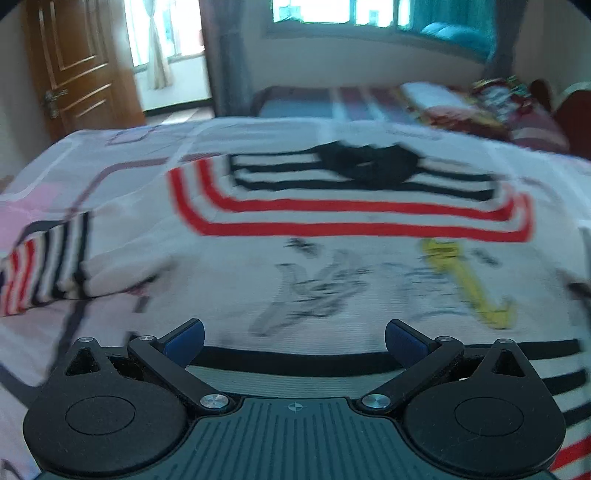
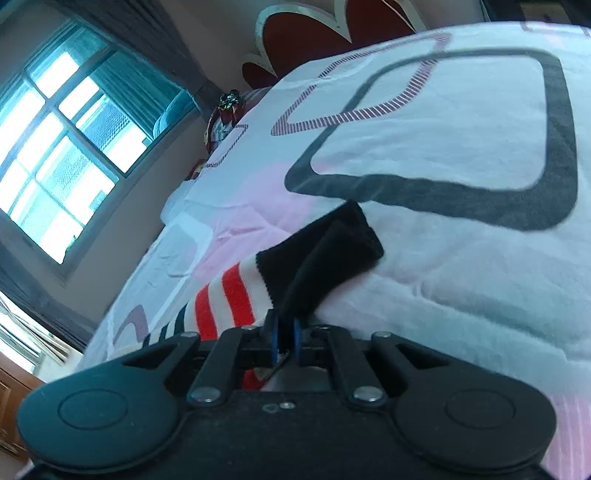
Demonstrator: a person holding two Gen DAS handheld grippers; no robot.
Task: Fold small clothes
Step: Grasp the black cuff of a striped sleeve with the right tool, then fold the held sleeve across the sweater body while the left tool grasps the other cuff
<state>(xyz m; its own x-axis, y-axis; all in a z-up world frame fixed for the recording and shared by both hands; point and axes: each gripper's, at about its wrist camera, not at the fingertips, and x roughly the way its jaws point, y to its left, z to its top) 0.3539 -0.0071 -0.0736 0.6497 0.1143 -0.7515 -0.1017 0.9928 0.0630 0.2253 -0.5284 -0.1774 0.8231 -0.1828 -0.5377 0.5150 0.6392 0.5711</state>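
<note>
A small white sweater point(image 1: 332, 266) with red and black stripes, a black collar point(image 1: 369, 162) and a cartoon print lies flat on the bed. Its left sleeve point(image 1: 48, 266) is folded beside the body. My left gripper point(image 1: 293, 341) is open and empty just above the sweater's lower hem. In the right wrist view my right gripper point(image 2: 284, 341) is shut on the black cuff point(image 2: 325, 254) of the striped right sleeve point(image 2: 225, 299), holding it just above the bedcover.
The bedcover point(image 2: 443, 140) is white and pink with grey rounded squares. A wooden door point(image 1: 77, 70) stands at far left. A second bed with pillows point(image 1: 480, 107) lies behind. A window point(image 2: 55, 147) and a red headboard point(image 2: 325, 33) are in view.
</note>
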